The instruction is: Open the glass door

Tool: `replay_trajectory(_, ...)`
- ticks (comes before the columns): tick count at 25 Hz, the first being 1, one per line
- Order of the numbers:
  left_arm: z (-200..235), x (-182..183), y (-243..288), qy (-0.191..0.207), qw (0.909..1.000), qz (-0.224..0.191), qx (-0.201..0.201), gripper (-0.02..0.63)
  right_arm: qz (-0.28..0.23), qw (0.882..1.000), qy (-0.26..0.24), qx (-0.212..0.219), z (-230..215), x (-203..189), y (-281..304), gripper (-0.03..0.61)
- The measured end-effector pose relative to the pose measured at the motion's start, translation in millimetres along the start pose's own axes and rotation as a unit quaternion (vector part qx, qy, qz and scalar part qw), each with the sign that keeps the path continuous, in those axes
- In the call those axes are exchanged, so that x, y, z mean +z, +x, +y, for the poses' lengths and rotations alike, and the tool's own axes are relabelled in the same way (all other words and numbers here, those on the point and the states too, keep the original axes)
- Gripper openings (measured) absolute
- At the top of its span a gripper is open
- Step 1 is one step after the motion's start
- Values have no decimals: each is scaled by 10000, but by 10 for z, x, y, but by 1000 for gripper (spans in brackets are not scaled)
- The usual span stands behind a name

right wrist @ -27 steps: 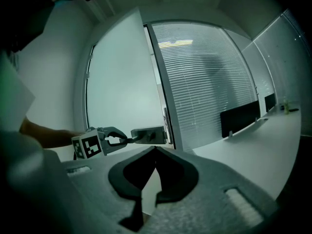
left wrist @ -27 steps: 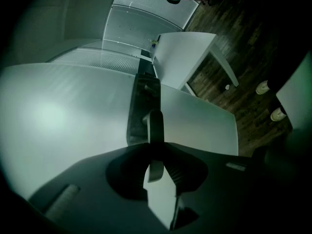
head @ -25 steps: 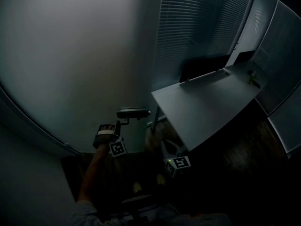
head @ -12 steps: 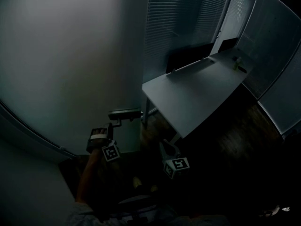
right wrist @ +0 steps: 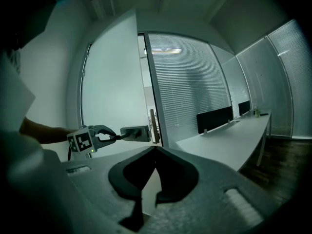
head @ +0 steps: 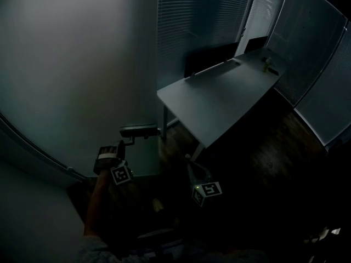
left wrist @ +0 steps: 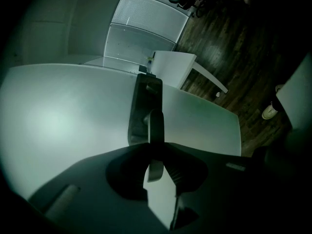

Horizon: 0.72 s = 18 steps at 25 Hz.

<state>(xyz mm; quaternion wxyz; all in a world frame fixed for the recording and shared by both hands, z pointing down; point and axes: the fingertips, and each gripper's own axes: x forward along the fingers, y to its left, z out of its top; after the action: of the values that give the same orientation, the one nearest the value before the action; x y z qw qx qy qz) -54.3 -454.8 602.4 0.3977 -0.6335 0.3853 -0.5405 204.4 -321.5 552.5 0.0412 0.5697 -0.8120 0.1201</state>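
Room is dimly lit; everything is tinted grey-blue. Slatted blinds (head: 192, 21) are drawn over the glazing behind a long grey desk (head: 219, 100). A low dark screen (head: 211, 59) is mounted along the desk's far edge, and a small object, too small to identify, is left at its far end. Frosted partition panels (head: 315, 48) are set at right. Floor (head: 263, 152) is laid in dark wood planks.

Glass door (head: 71, 64) frosted grey; floor (left wrist: 219, 38) dark wood-grain.
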Motion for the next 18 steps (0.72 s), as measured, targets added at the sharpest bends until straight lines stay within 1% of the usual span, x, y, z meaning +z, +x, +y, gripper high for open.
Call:
replay_trajectory(3, -53, -1, -117, -55, 10000, -40, 35, 92, -47, 9999, -84, 41, 100, -15, -155, 2)
replay_trajectory(5, -78, -1, -216, -44, 10000, -24, 69, 92, -91, 9999, -62, 66, 167, -5, -284, 2)
replay_trajectory(9, -201, -26, -364, -24, 9999, -133, 22, 92, -147, 9998, -28, 103, 318, -36, -505, 2)
replay_trajectory(13, -178, -27, -413, 36, 9998, -192, 26, 92, -129, 9999, -2, 89, 402, -43, -565, 2)
replay_trajectory(18, -267, -82, -456, 173, 9994, -302, 51, 91, -134, 9999, 7, -36, 473, -76, -624, 2)
